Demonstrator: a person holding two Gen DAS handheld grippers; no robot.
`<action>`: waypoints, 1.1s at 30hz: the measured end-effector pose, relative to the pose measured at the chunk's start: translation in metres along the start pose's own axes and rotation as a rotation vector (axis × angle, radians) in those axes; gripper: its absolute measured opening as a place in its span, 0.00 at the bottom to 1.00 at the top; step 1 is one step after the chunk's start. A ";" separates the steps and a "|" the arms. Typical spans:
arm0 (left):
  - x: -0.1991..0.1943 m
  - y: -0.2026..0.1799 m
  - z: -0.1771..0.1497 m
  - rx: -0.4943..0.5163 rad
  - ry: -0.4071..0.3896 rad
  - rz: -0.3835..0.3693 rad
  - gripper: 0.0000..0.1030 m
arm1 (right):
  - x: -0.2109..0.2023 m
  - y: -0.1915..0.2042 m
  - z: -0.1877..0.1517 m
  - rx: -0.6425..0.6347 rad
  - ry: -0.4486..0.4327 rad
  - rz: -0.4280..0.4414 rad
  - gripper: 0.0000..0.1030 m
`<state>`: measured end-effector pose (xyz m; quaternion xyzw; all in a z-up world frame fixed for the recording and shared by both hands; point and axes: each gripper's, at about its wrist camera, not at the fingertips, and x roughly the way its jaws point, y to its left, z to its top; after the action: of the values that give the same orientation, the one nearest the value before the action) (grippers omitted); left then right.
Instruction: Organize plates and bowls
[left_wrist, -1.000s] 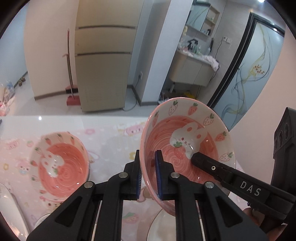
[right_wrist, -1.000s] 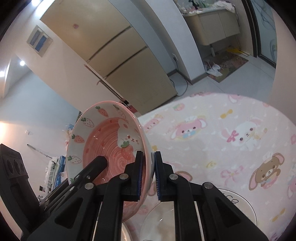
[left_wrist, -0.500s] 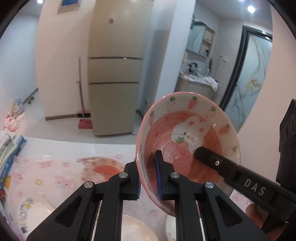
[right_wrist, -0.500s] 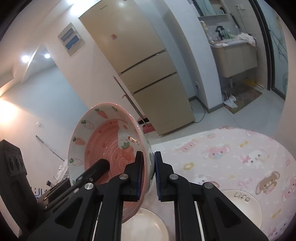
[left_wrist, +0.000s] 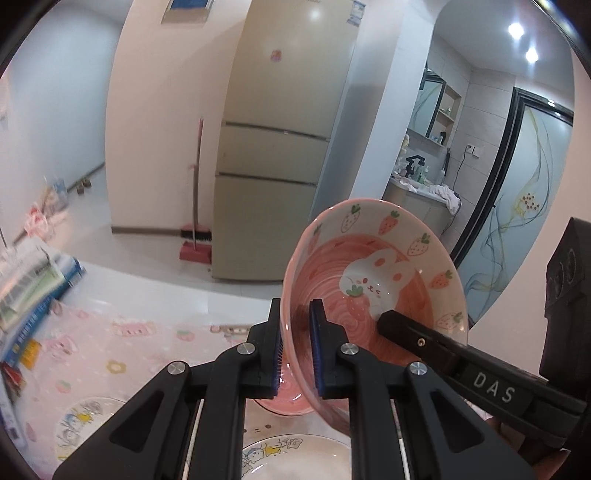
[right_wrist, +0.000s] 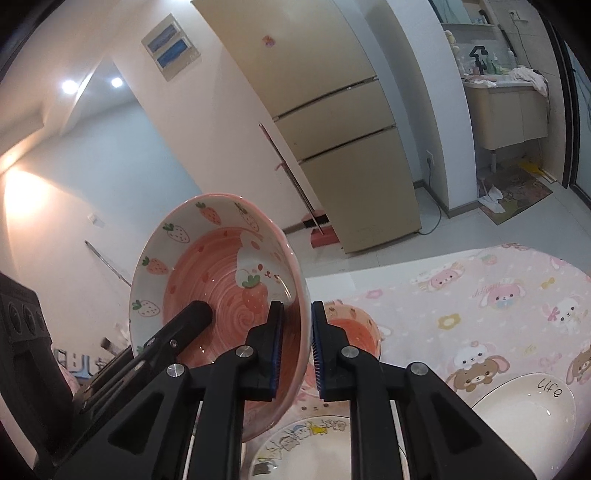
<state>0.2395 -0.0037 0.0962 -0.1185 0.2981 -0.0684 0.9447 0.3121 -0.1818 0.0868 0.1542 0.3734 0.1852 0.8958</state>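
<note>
A pink ceramic bowl painted with strawberries and a white rabbit (left_wrist: 373, 291) is held up in the air, tipped on edge above the table (right_wrist: 480, 295), which is covered by a pink cartoon-print cloth. Both claws grasp it at once. The left claw (left_wrist: 297, 347) is clenched on the bowl's rim, one blue-padded finger inside the bowl and the other behind its wall. The right claw (right_wrist: 293, 347) pinches the opposite side of the rim the same way, one finger against the swirled pink inside, the other on the outer wall. In the left wrist view the right claw's black finger marked "DAS" reaches into the bowl from the right.

Below the lifted bowl, a second pink strawberry bowl (right_wrist: 354, 332) sits upright on the cloth. Nearer the cameras lies a white plate with a cartoon drawing (right_wrist: 306, 443), and beside it, toward the table's right edge, a white bowl lettered "life" (right_wrist: 524, 413). Another small cartoon-printed plate (left_wrist: 85, 424) rests toward the left edge, near a stack of blue-edged boxes (left_wrist: 33, 291).

Beyond the table stand a tall beige refrigerator (left_wrist: 273, 184) and a red broom with its dustpan (left_wrist: 195, 236) propped against the wall.
</note>
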 end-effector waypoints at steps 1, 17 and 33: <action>0.008 0.005 -0.003 -0.013 0.015 -0.014 0.11 | 0.010 -0.003 -0.003 -0.004 0.019 -0.009 0.16; 0.097 0.024 -0.048 0.026 0.176 0.079 0.11 | 0.111 -0.047 -0.037 -0.006 0.209 -0.079 0.19; 0.110 0.020 -0.058 0.084 0.194 0.133 0.11 | 0.116 -0.027 -0.042 -0.189 0.167 -0.202 0.19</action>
<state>0.2965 -0.0170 -0.0151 -0.0518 0.3924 -0.0290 0.9179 0.3632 -0.1477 -0.0241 0.0150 0.4409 0.1408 0.8863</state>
